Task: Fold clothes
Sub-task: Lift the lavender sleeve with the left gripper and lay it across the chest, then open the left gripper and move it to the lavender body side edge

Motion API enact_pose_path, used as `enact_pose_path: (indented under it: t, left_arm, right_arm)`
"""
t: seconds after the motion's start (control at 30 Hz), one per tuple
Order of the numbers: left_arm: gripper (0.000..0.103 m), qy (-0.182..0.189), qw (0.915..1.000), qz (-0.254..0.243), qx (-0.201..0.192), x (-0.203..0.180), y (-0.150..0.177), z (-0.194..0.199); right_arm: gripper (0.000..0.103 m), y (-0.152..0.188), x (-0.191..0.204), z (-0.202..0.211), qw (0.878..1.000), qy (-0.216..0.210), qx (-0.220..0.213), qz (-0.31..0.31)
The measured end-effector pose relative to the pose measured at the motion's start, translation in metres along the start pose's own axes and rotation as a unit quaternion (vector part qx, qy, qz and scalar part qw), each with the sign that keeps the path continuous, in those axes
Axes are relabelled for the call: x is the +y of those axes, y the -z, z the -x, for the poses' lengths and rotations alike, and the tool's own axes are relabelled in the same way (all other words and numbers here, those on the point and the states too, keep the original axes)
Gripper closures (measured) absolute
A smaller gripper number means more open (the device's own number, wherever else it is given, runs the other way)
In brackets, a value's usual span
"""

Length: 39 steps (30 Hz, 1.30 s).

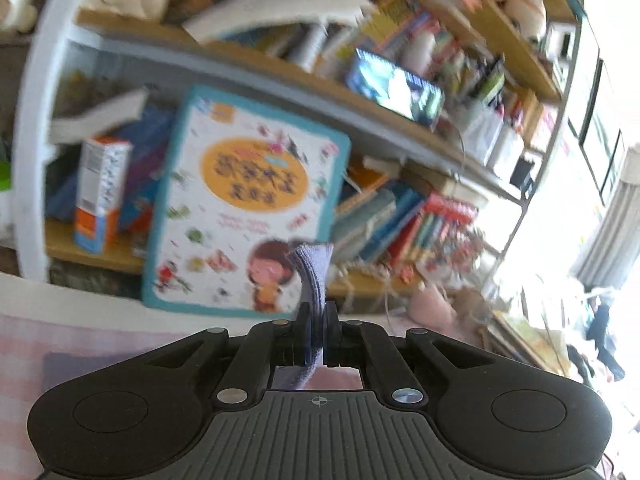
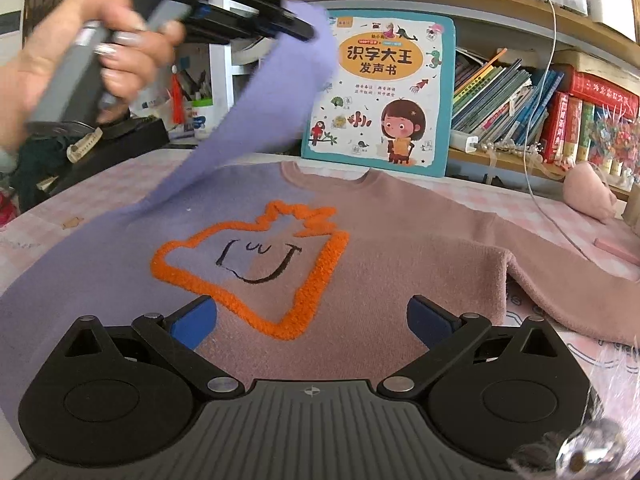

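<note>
A half purple, half pink sweater (image 2: 360, 240) with an orange outlined face lies flat on the checked cloth. Its purple sleeve (image 2: 256, 108) is lifted up over the body, pinched at the cuff by my left gripper (image 2: 308, 34), which a hand (image 2: 80, 56) holds at the upper left. In the left wrist view the left gripper (image 1: 318, 320) is shut on the purple sleeve cuff (image 1: 314, 276), which sticks up between the pads. My right gripper (image 2: 312, 320) hovers open above the sweater's lower front, its blue pads (image 2: 196, 320) wide apart with nothing held. The pink sleeve (image 2: 560, 280) lies out to the right.
A picture book (image 2: 384, 92) leans against a crowded bookshelf (image 2: 520, 92) behind the sweater's collar. A pink pouch (image 2: 588, 196) and a white cable (image 2: 536, 160) lie at the right. A black object (image 2: 108, 148) sits at the table's left edge.
</note>
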<state>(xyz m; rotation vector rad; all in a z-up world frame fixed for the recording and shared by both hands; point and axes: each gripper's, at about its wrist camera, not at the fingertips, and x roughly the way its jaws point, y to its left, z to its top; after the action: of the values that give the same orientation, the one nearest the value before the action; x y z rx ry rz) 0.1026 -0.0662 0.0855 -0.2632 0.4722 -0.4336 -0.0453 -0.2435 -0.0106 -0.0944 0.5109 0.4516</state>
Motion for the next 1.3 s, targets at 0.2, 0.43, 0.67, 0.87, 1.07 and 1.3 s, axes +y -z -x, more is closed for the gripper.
enact_pose_path:
  t: [0.2,0.43,0.67,0.87,1.07,1.3]
  left_arm:
    - [0.091,0.024,0.9981,-0.002,0.056,-0.01,0.022,-0.032]
    - [0.04,0.045,0.9983,-0.03,0.023,-0.023,0.022,-0.013]
    - [0.039,-0.054,0.9918,-0.11,0.033,-0.017,0.036,0.011]
    - [0.036,-0.144,0.9809,-0.114,0.065,0.023,0.068,0.051]
    - [0.034,-0.248,0.9602,-0.102,0.077,0.066,0.091,0.09]
    - [0.029,-0.281,0.9513,-0.083,0.096,0.091,0.11,0.106]
  right_arm:
    - [0.001,-0.001,-0.002,0.0,1.0,-0.006,-0.001,-0.003]
    - [0.001,-0.002,-0.006,-0.002,1.0,-0.015,0.004,-0.015]
    - [0.001,-0.002,-0.005,-0.002,1.0,-0.011,0.005,-0.013]
    - [0.001,-0.002,-0.003,-0.002,1.0,-0.011,0.009,-0.01]
    - [0.001,-0.003,0.001,-0.006,1.0,-0.006,0.018,0.002]
    - [0.001,-0.002,0.001,-0.004,1.0,0.008,0.013,0.0]
